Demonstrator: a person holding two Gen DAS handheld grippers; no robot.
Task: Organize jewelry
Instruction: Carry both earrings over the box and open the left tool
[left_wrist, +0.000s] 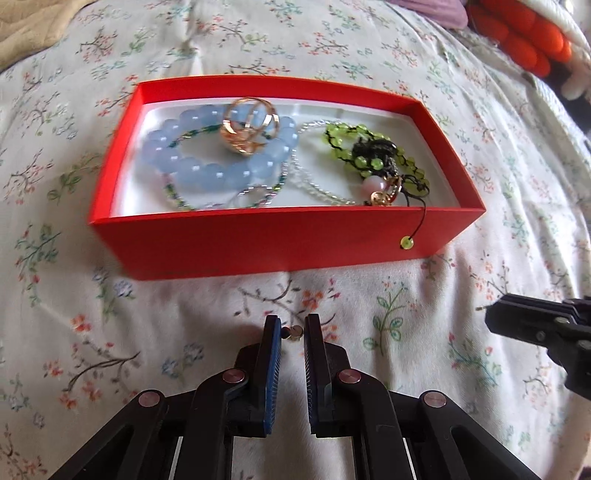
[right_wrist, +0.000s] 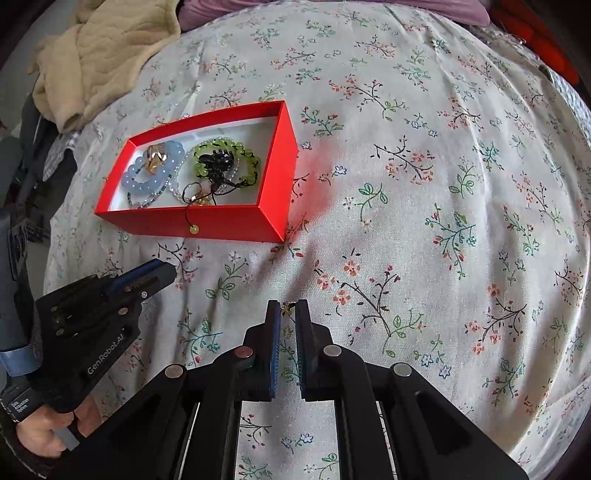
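the left gripper (left_wrist: 292, 332) is clamping a small gold earring (left_wrist: 293, 331) at its fingertips, and the right gripper (right_wrist: 288, 309) is clamping a second gold piece (right_wrist: 287, 308) likewise. the red box (left_wrist: 258, 240) is lying directly ahead of the left gripper, its long axis running crosswise; judged nearer to the left hand, it is sitting ahead-left of the right.

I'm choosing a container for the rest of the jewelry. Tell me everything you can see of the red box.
The red rectangular cardboard-looking box is open-topped, with no lid in view, shallow and white inside. It sits flat on the floral bedsheet. Inside lie a pale blue bead bracelet, gold rings, a green bead bracelet on black cord and clear bead strands. One black cord with a green bead hangs over the near wall. Neither pair of tongs touches it.
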